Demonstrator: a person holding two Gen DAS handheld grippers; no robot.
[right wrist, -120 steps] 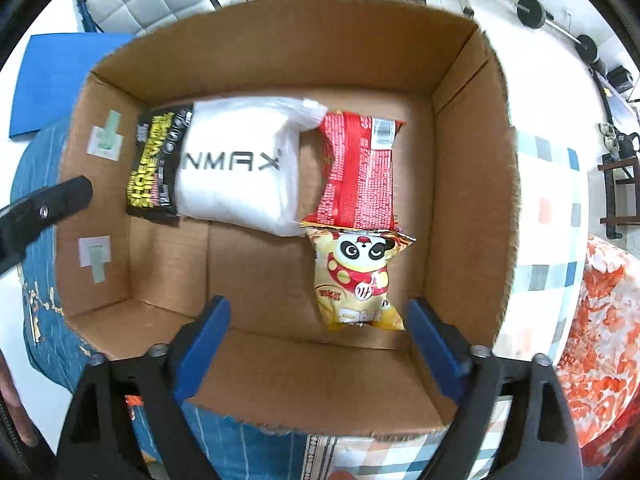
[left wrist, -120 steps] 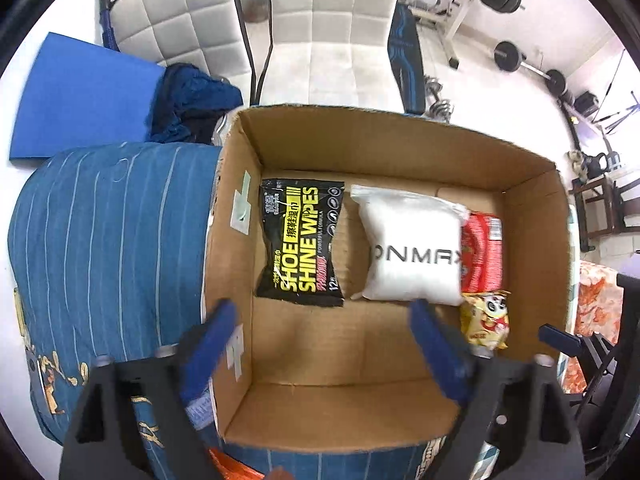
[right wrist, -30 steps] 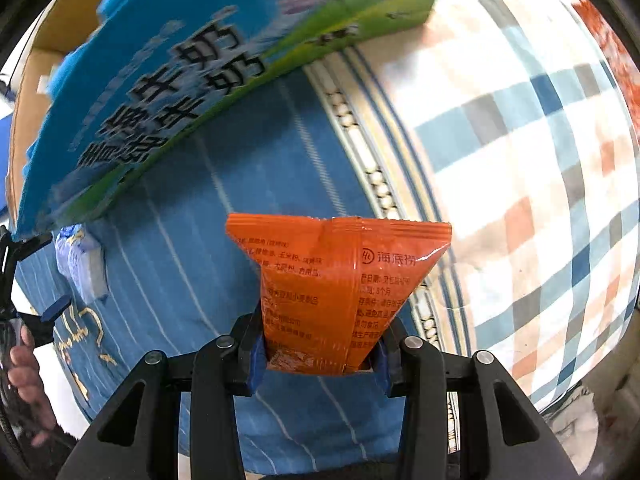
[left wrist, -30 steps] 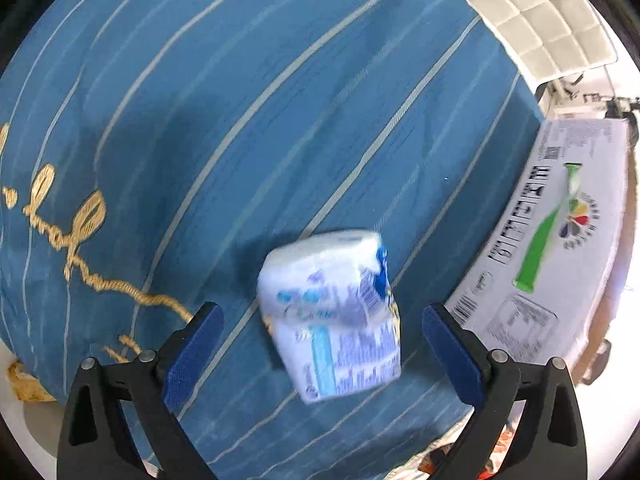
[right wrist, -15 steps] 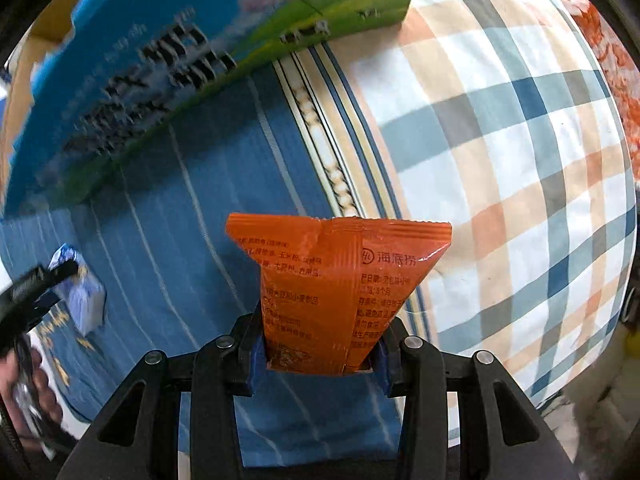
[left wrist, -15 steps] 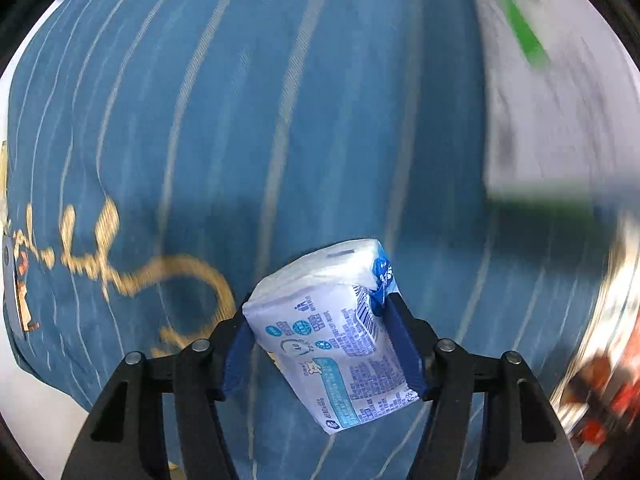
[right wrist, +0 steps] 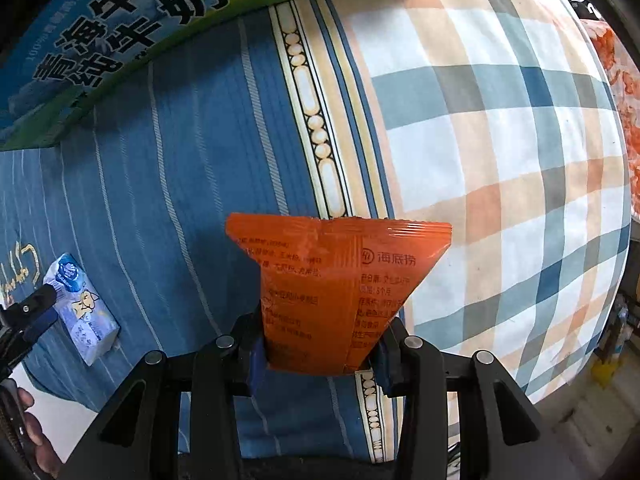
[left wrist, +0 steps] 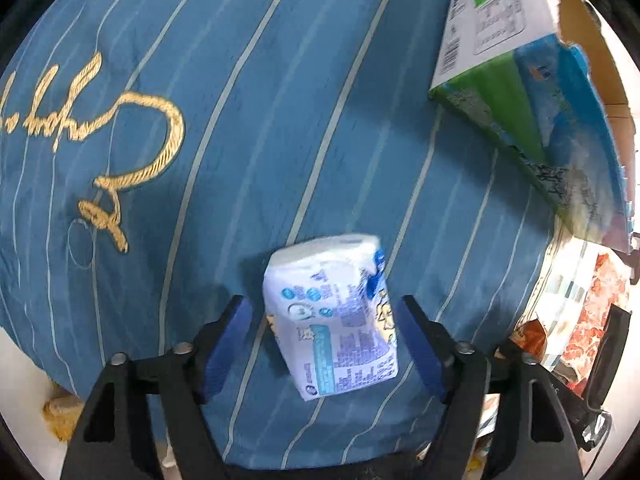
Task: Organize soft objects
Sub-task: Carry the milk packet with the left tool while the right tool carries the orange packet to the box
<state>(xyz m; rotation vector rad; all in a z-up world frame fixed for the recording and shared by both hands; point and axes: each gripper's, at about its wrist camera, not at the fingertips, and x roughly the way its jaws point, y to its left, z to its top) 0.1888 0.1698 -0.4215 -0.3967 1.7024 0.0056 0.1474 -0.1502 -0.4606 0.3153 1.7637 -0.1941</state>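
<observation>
A white and blue tissue pack (left wrist: 334,316) lies on the blue striped bedcover (left wrist: 224,128). My left gripper (left wrist: 326,348) is open around it, and both blue pads (left wrist: 226,346) stand apart from its sides. The pack also shows in the right wrist view (right wrist: 82,306), with the left gripper's tip (right wrist: 34,306) beside it. My right gripper (right wrist: 318,354) is shut on an orange snack packet (right wrist: 332,292) and holds it above the bedcover.
The printed milk carton box (left wrist: 532,92) stands at the upper right in the left wrist view and at the top left in the right wrist view (right wrist: 132,12). A checked quilt (right wrist: 500,168) covers the right part of the bed. An orange floral cloth (left wrist: 592,316) lies beyond.
My left gripper was shut on the tissue pack half a second ago; its jaws now stand open around the pack on the bedcover. The right gripper still holds the orange packet.
</observation>
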